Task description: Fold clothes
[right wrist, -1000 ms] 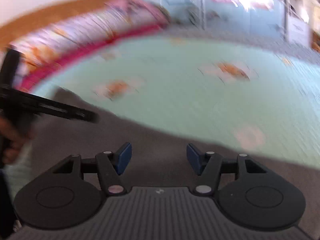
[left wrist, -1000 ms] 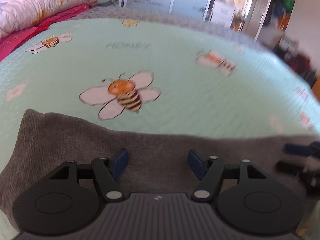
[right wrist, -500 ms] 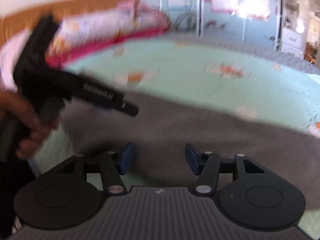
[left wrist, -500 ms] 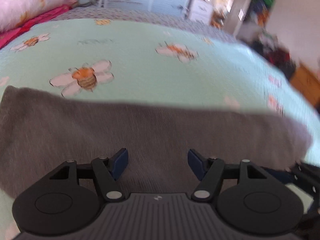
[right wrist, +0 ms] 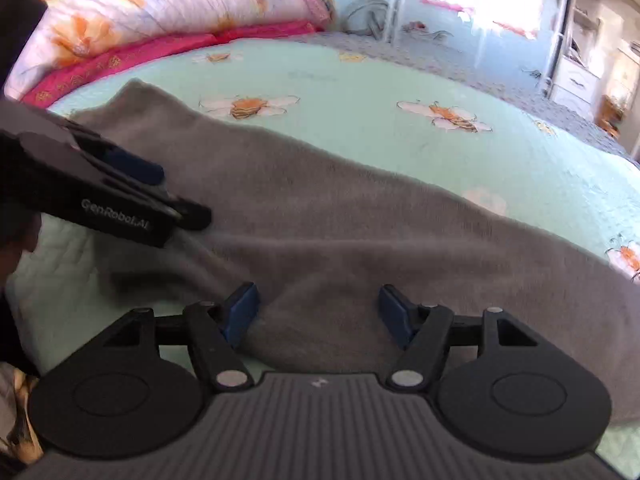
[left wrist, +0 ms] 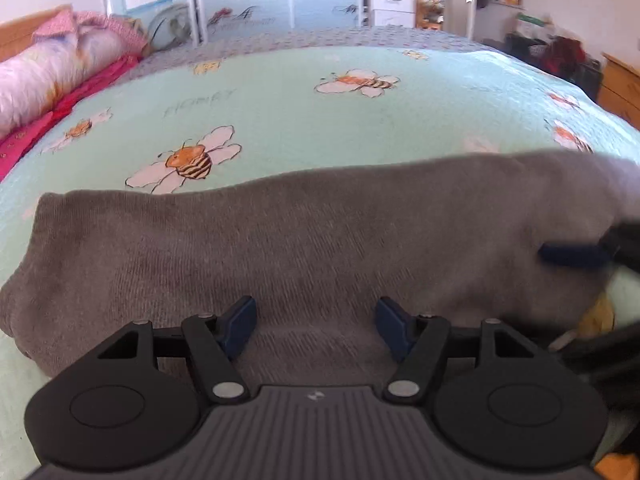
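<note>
You are holding your left gripper (left wrist: 316, 322) low over the near part of the grey garment (left wrist: 320, 248), and its blue pads (left wrist: 238, 328) are standing well apart with nothing pinched between them; the knit cloth is lying flat beneath and just ahead of the gap. Your right gripper (right wrist: 318, 314) is hanging over the same grey garment at its near edge, and its jaws are opening: cloth is showing in the gap between the two blue pads, while whether either pad is touching it cannot be told. In the right wrist view your left gripper is reaching in from the left of the garment, its dark body poised over the garment's left end, with your hand (right wrist: 16, 236) showing as a dim shape behind it.

The grey garment is lying as a long band across the near side of the mint-green bedspread (left wrist: 340, 128), running from the left to the right of both views, its far edge a fairly straight line. Just beyond that edge, a printed bee (left wrist: 188, 162) is sitting on the bedspread, near the garment's left half. Farther beyond the garment, more bees are scattered over the quilt. Beyond the garment's left end, a pink sheet (right wrist: 132, 56) and a rolled floral quilt (right wrist: 160, 4) are lying along the headboard side of the bed.
</note>
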A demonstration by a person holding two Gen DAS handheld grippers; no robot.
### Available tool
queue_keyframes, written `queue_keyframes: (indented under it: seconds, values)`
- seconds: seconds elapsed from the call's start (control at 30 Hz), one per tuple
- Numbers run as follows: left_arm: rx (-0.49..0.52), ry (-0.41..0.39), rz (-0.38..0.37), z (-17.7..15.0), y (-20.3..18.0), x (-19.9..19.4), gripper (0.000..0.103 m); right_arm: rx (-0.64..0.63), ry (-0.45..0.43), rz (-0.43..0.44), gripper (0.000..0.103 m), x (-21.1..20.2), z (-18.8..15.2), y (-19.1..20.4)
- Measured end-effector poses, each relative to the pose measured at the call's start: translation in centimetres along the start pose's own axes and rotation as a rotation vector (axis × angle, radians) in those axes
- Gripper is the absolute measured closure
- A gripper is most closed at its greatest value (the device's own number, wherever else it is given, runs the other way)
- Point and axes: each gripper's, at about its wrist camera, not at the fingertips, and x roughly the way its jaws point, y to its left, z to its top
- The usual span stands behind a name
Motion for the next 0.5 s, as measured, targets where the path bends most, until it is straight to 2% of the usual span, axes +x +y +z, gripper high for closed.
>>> queue_keyframes:
  seconds: [0.07,0.1,0.17,0.23,0.3,0.37,0.43,0.47,0.5]
  values:
    - [0.015,-0.039,0.011,-0.6,-0.3,-0.6,0.033,0.043,0.007,-0.003,0.035,-2.1,-1.2,-2.4]
    - [-0.005,-0.049,0.0,-0.3,-0.5,-0.9,0.033,0.053,0.007,-0.038,0.035,-3.0,-1.3,-3.0]
    - [-0.041,-0.083,-0.046,0.5,-0.9,-1.6,0.032,0.046,-0.025,-0.116,0.034,-4.5,-1.0,-3.5]
    - [-0.016,-0.114,-0.086,1.3,-2.3,-1.9,0.03,0.087,-0.077,-0.111,0.033,-4.4,0.1,-4.4]
    - [0.053,-0.084,-0.095,1.9,-3.9,-1.2,0.027,0.105,-0.1,-0.096,0.031,-2.9,1.3,-4.9]
    - [0.085,-0.016,-0.083,1.6,-4.6,0.4,0.026,0.064,-0.035,-0.096,0.031,-0.9,1.3,-6.0]
    - [0.042,-0.013,-0.095,1.4,-4.2,0.8,0.025,0.035,0.031,-0.114,0.028,0.2,0.0,-8.3]
    - [0.027,-0.012,-0.097,1.6,-4.0,0.7,0.025,0.079,0.013,-0.092,0.021,-0.7,-1.3,-10.7]
    - [0.011,-0.011,-0.1,1.7,-3.8,0.7,0.025,0.166,-0.011,-0.074,0.021,-2.0,-2.7,-13.5]
